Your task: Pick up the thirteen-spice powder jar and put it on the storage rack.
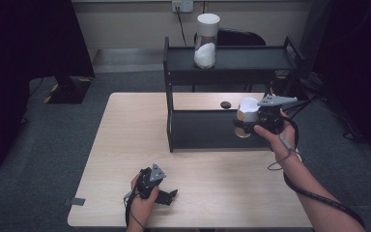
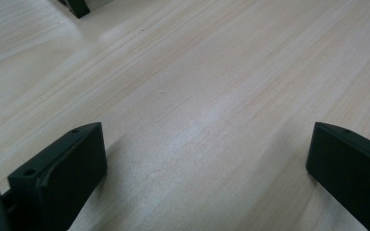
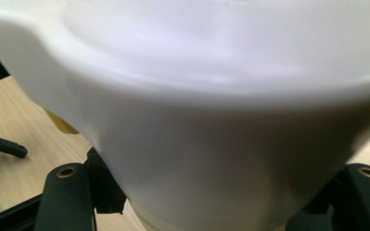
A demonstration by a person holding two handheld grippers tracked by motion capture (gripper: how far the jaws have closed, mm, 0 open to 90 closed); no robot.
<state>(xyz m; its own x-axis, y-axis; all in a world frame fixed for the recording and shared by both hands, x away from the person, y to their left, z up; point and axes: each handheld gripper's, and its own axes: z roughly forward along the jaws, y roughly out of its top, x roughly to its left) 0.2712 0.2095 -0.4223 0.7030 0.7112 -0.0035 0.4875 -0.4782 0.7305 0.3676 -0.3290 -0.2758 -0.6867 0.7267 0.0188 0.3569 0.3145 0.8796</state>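
My right gripper is shut on a jar that has a white lid and yellowish contents, and holds it in the air in front of the lower level of a black two-tier shelf. In the right gripper view the white lid looms close between the two black fingers. A second jar, white-lidded and part full of white powder, stands on the shelf's top level. My left gripper rests near the table's front edge. In the left gripper view the left gripper is open over bare wood.
The light wooden table has free room left of and in front of the shelf. A small black round object lies on the table behind the shelf's lower level. Dark floor surrounds the table, and a wall socket sits at the back.
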